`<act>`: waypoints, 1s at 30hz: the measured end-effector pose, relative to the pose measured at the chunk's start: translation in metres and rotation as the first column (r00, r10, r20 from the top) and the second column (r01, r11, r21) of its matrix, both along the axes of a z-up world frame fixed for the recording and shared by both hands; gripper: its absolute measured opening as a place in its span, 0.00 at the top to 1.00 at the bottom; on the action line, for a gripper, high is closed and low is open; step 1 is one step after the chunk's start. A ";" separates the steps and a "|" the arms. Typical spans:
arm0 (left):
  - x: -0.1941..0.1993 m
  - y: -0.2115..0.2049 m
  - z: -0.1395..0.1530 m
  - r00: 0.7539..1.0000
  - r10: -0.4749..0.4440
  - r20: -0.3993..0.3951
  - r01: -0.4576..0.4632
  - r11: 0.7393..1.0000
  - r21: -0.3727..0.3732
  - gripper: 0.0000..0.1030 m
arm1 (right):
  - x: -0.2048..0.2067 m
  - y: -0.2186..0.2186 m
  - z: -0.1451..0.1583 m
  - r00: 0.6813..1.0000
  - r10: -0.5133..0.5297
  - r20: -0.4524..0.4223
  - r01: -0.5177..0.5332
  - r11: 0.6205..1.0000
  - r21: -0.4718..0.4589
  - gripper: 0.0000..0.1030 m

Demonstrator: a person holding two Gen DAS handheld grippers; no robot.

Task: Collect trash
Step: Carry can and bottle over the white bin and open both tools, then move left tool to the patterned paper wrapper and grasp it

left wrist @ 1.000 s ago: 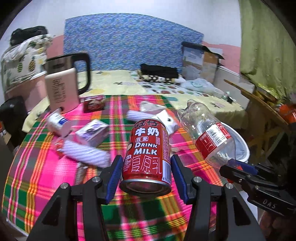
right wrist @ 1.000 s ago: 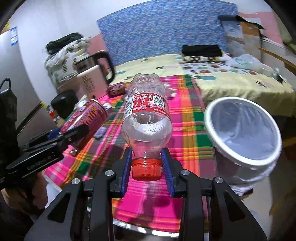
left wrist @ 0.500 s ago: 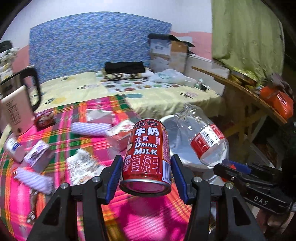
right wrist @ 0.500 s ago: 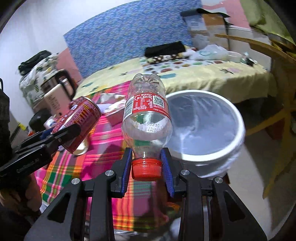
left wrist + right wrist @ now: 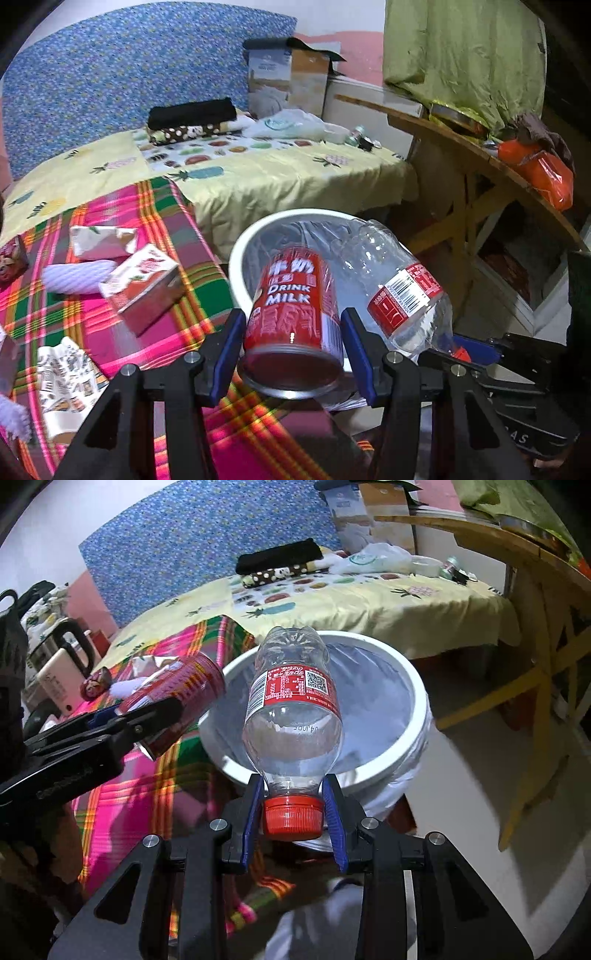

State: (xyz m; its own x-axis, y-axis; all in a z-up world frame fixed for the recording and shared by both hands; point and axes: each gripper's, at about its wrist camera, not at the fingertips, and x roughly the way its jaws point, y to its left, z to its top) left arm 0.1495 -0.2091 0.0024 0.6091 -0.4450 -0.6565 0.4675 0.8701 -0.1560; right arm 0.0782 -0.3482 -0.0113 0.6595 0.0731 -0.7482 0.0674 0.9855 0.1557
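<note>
My left gripper [image 5: 293,350] is shut on a red "Drink Milk" can [image 5: 295,314] and holds it over the near rim of the white lined trash bin [image 5: 243,243]. My right gripper [image 5: 293,812] is shut on the red cap of an empty clear plastic bottle [image 5: 293,716], which points out over the bin [image 5: 417,701]. The can [image 5: 181,698] and left gripper show at the left of the right wrist view. The bottle [image 5: 402,291] shows beside the can in the left wrist view.
The plaid tablecloth [image 5: 110,321] carries a small carton [image 5: 144,280], torn paper [image 5: 99,240], a printed wrapper [image 5: 62,373] and a white roll [image 5: 74,275]. A bed [image 5: 258,166] lies behind. A wooden table [image 5: 480,155] stands right. A kettle [image 5: 62,664] is far left.
Both grippers have swung right from over the table to the trash bin, carrying the can and the bottle. The bin now lies directly beneath both.
</note>
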 end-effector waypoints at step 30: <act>-0.023 0.040 0.000 0.994 0.108 -0.002 -0.108 0.994 -0.008 0.46 | -0.009 0.016 0.015 0.992 0.069 0.105 -0.072 0.997 0.026 0.66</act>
State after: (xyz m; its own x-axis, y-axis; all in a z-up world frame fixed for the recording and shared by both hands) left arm 0.1269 -0.1688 0.0022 0.6527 -0.3816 -0.6544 0.3704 0.9143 -0.1637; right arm 0.0691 -0.3325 0.0040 0.7263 0.1435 -0.6723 -0.0205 0.9821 0.1874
